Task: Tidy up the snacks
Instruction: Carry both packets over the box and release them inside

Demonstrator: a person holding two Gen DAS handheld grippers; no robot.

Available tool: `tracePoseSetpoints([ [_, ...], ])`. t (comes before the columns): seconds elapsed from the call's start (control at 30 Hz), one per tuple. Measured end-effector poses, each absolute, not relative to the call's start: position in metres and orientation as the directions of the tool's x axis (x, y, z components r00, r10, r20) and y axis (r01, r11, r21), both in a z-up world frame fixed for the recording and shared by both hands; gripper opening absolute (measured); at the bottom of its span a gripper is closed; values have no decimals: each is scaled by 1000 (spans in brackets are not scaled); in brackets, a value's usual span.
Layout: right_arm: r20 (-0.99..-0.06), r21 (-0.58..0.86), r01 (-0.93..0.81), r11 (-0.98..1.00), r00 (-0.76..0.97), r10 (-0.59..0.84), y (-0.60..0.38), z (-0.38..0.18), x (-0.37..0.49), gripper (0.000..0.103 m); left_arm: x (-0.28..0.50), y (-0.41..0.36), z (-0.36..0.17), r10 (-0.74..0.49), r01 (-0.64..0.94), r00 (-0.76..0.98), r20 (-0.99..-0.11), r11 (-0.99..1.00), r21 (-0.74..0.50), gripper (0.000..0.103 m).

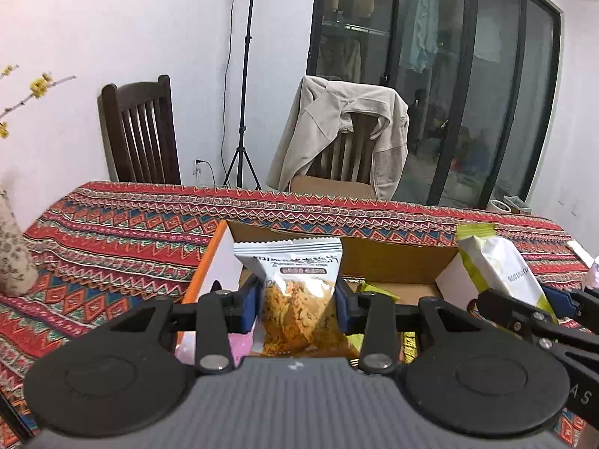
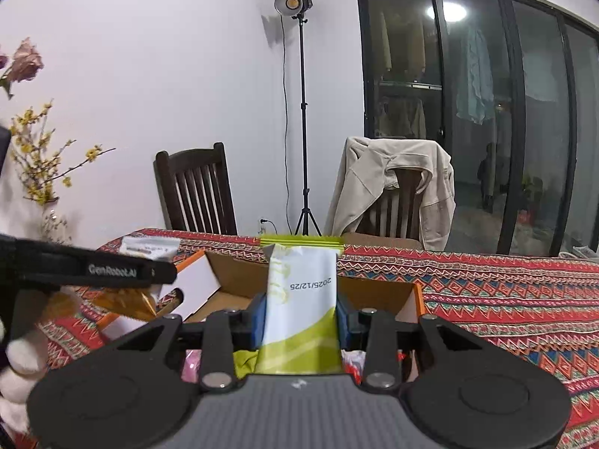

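Jaws were clamped: left gripper (image 1: 297, 301) on a chips packet (image 1: 295, 292), right gripper (image 2: 301, 316) on a green-white packet (image 2: 301, 299), above the cardboard box (image 1: 374, 258) on the patterned bench (image 1: 112, 232); chairs (image 1: 140, 131) were seen behind.

We saw a white-and-orange crisp packet (image 1: 295, 292), a white-and-lime packet (image 2: 301, 299), and a red zigzag-patterned cloth (image 1: 123, 232).

A studio lamp on a black tripod stand (image 2: 303, 119) rises against a white wall (image 2: 149, 75), between dark wooden slatted chairs (image 2: 194, 191) and black-framed glass sliding doors (image 2: 486, 112); a beige jacket (image 2: 393, 183) drapes one chair.
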State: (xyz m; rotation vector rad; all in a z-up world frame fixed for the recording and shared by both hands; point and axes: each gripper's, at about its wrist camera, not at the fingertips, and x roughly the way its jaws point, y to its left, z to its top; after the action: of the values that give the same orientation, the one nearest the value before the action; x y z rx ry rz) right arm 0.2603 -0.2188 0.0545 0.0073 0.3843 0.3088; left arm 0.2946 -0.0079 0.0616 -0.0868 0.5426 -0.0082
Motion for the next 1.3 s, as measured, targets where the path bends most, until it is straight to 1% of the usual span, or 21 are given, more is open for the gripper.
tracePoseSetpoints([
  [0.17,-384,85,-300,950,870,309,-216,37,292,35,317,10,38,-31,-45,832,-554,991,-124,40],
  [0.37,-444,106,-300,948,839,315,-216,9,313,36,330,18,20,-44,-46,804,-593,990,-135,40],
  [0.43,-453,122,-301,946,831,323,-219,5,315,36,331,19,17,-53,-36,801,-597,990,-136,41],
  [0.47,-460,130,-299,945,826,325,-221,3,316,38,331,19,16,-53,-37,800,-597,990,-137,43],
  [0.5,-466,136,-294,946,824,323,-222,1,317,39,330,20,16,-57,-34,802,-595,989,-140,53],
  [0.53,-471,140,-282,949,824,314,-224,-1,317,41,328,20,16,-54,-36,807,-588,989,-141,70],
  [0.57,-476,143,-276,950,823,311,-225,-1,318,49,326,19,18,-40,-46,816,-577,990,-133,80],
  [0.6,-480,150,-269,951,821,308,-227,-1,319,56,324,17,20,-19,-60,828,-561,991,-122,97],
  [0.63,-482,154,-263,952,822,305,-229,-1,321,80,321,17,21,2,-73,842,-539,991,-110,103],
  [0.67,-480,155,-259,953,824,302,-230,-1,319,101,318,16,23,8,-75,853,-522,991,-108,103],
  [0.7,-469,155,-256,954,831,300,-231,-1,317,103,317,17,24,3,-71,856,-517,991,-112,103],
  [1.0,-460,152,-247,957,840,290,-233,1,310,103,317,17,29,9,-87,856,-518,988,-127,103],
  [1.2,-446,144,-253,957,847,291,-232,11,302,103,309,16,37,-5,-74,865,-502,988,-137,103],
  [1.3,-433,128,-258,958,854,288,-231,20,295,103,298,14,49,3,-78,878,-478,987,-137,103],
])
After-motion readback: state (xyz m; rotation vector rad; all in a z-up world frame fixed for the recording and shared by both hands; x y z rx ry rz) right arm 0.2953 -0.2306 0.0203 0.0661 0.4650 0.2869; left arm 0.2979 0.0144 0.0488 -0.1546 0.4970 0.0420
